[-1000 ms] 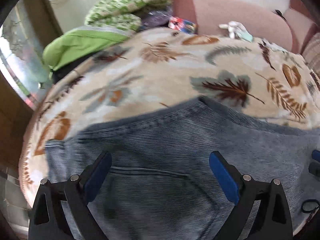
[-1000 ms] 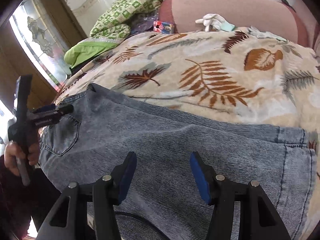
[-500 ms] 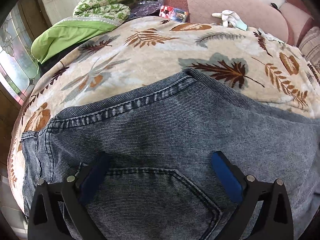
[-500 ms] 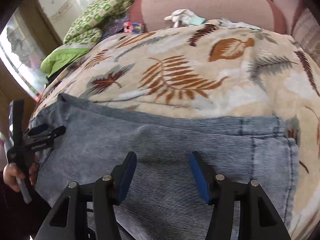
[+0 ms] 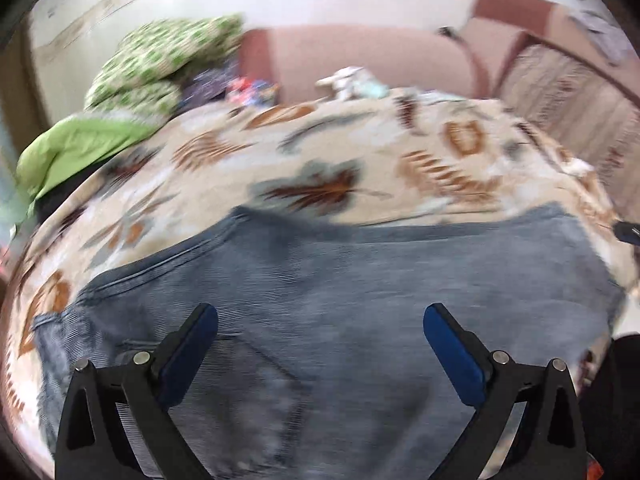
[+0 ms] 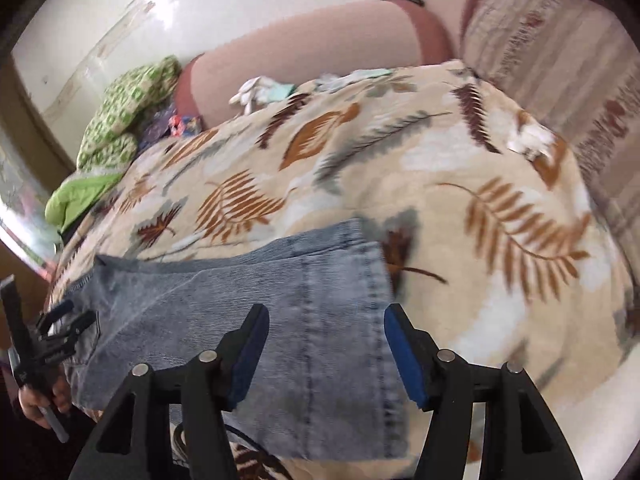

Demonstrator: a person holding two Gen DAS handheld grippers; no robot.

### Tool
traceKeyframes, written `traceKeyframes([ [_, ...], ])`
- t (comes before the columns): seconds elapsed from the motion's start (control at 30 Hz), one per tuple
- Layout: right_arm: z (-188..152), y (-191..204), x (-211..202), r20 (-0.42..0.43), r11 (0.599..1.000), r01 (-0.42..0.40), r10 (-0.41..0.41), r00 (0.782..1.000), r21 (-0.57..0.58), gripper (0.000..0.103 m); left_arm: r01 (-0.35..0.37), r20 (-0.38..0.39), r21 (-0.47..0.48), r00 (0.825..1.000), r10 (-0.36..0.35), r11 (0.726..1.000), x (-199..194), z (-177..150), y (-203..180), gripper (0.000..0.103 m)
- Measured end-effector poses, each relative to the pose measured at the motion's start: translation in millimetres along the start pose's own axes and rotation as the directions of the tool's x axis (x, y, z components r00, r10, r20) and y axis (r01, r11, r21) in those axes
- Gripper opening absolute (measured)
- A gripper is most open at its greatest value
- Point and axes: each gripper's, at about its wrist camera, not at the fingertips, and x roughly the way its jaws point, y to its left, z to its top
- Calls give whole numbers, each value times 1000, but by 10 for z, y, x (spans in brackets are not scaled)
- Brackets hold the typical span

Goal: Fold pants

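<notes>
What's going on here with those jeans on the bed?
A person holds a two-finger tool in each hand over blue jeans spread flat on a leaf-print blanket. The left tool is above the waist and pocket end, the right tool above the leg hem. Both are open, gripping nothing.

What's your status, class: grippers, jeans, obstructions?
Left gripper open, right gripper open, both empty. Jeans flat on blanket, unfolded lengthwise. Nothing on them.
</notes>
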Motion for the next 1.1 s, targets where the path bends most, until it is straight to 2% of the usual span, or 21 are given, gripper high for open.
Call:
traceKeyframes([
  [0.07, -14, -200, -53, -8, 998, -17, 18, 1000, 56, 65, 62, 0, 28, 998, -62, 998, -33, -16, -169, 102],
  [0.17, -54, -447, -14, -55, 992, -37, 44, 998, 124, 66, 150, -42, 55, 988, -147, 987, 7, -44, -364, 102],
  [0.23, -90, -582, 40, -75, 985, -56, 69, 995, 160, 66, 172, -89, 81, 982, -165, 982, 83, -66, -466, 102],
  [0.4, -167, -771, 237, -124, 972, -91, 120, 985, 216, 66, 134, -151, 105, 981, -117, 985, 236, -144, -565, 102],
  [0.5, -208, -854, 401, -145, 946, -165, 211, 967, 279, 66, 140, -191, 64, 974, -126, 988, 336, -140, -503, 102],
  [0.53, -220, -853, 453, -149, 940, -180, 230, 962, 289, 69, 143, -197, 49, 972, -130, 989, 348, -131, -478, 102],
  [0.57, -214, -838, 472, -139, 939, -190, 236, 962, 286, 77, 143, -197, 37, 971, -133, 989, 356, -130, -450, 102],
  [0.6, -201, -818, 482, -127, 937, -207, 251, 960, 282, 79, 142, -195, 28, 972, -134, 989, 359, -128, -426, 102],
  [0.87, 35, -514, 790, -116, 940, -267, 296, 948, 212, 79, 149, -194, -27, 969, -151, 989, 404, -89, -264, 102],
  [0.9, 51, -463, 811, -122, 941, -274, 301, 946, 198, 77, 147, -190, -28, 970, -150, 989, 396, -83, -250, 102],
  [1.0, 70, -335, 821, -155, 959, -247, 268, 951, 142, 58, 143, -169, -38, 975, -148, 989, 362, -48, -193, 102],
  [1.03, 68, -309, 820, -171, 959, -247, 269, 948, 139, 29, 143, -162, -45, 976, -149, 989, 348, -35, -165, 102],
  [1.07, 64, -298, 827, -188, 953, -265, 290, 938, 147, 22, 143, -158, -53, 976, -150, 988, 339, -28, -141, 102],
  [1.1, 47, -284, 815, -189, 947, -282, 308, 932, 155, 22, 143, -154, -63, 976, -151, 988, 330, -18, -111, 102],
])
